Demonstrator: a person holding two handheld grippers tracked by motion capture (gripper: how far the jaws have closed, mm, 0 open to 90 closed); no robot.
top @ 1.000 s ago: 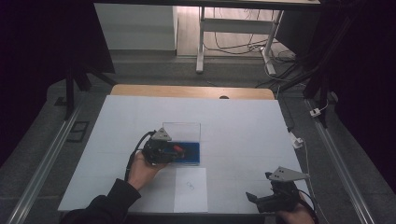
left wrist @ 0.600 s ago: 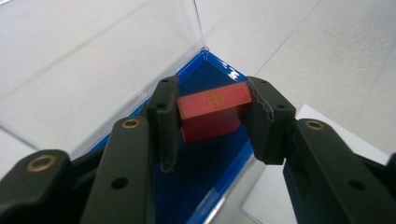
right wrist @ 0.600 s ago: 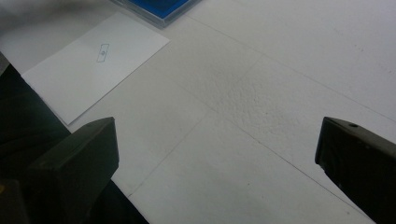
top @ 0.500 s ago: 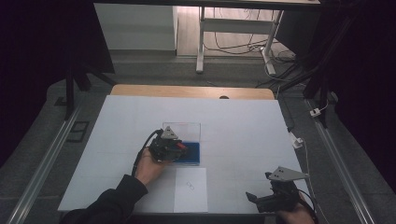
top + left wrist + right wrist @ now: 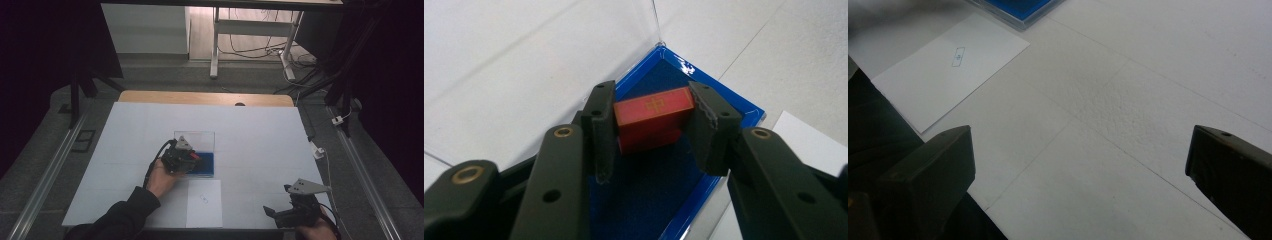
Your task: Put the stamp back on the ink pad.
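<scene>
- Gripping a red block (image 5: 651, 116) between both pads, the left gripper (image 5: 651, 125) hangs over the blue floor of a clear box (image 5: 659, 200); the block carries a small gold mark on its upper face.
- Whether the block touches the blue floor beneath it cannot be told.
- From the high view, the left gripper (image 5: 186, 157) sits at the near left part of the clear box (image 5: 202, 137), mid-table, with the person's left hand (image 5: 161, 179) behind it.
- Just in front of the box lies a white card (image 5: 204, 202) with a small printed mark.
- The right gripper (image 5: 272, 212) rests low at the near right edge of the table (image 5: 260, 130), well apart from the box, its jaws standing wide with nothing between them.
</scene>
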